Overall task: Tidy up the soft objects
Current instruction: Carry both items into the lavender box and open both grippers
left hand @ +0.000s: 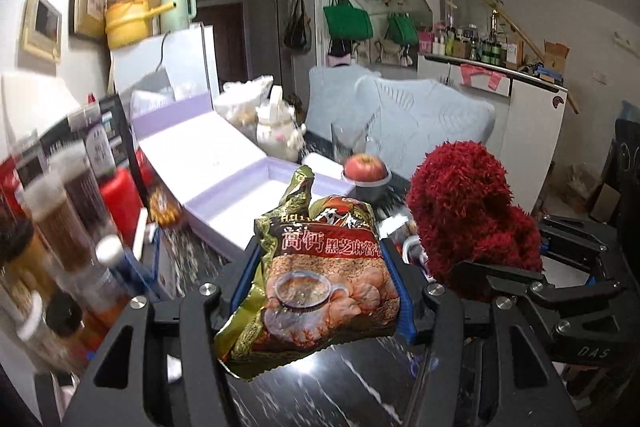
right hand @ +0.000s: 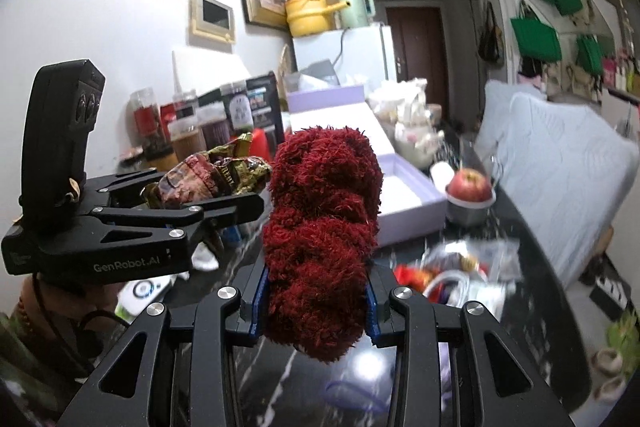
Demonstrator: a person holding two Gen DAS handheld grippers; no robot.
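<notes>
Black marbled surface (left hand: 352, 379), glossy with white veins, is running under both cameras. At 11 o'clock a lavender box (left hand: 224, 167) is lying open, its flat lid and shallow white tray showing straight card edges. At 1 o'clock pale blue cushions (left hand: 420, 115) are sitting past the surface's far edge.

Left gripper (left hand: 326, 267) is pinching a crinkly foil snack bag (left hand: 320, 267) between its blue-padded jaws, the bag held above the surface, tilted, its top corner pointing to 12 o'clock. Right gripper (right hand: 316, 301) is squeezing a shaggy dark-red plush toy (right hand: 320, 227) with jaws pressed into the pile, the lumpy toy standing upright clear of the surface. The two held things are riding just beside each other.

Jars (left hand: 60, 211) with pale lids are crowding the 9 o'clock edge. A smooth red apple (left hand: 366, 167) is resting in a small grey bowl (left hand: 370, 187) at 12 o'clock. Loose wrappers (right hand: 460, 267) are cluttering the surface at 3 o'clock in the right view; bare marble is lying open directly beneath both grippers.
</notes>
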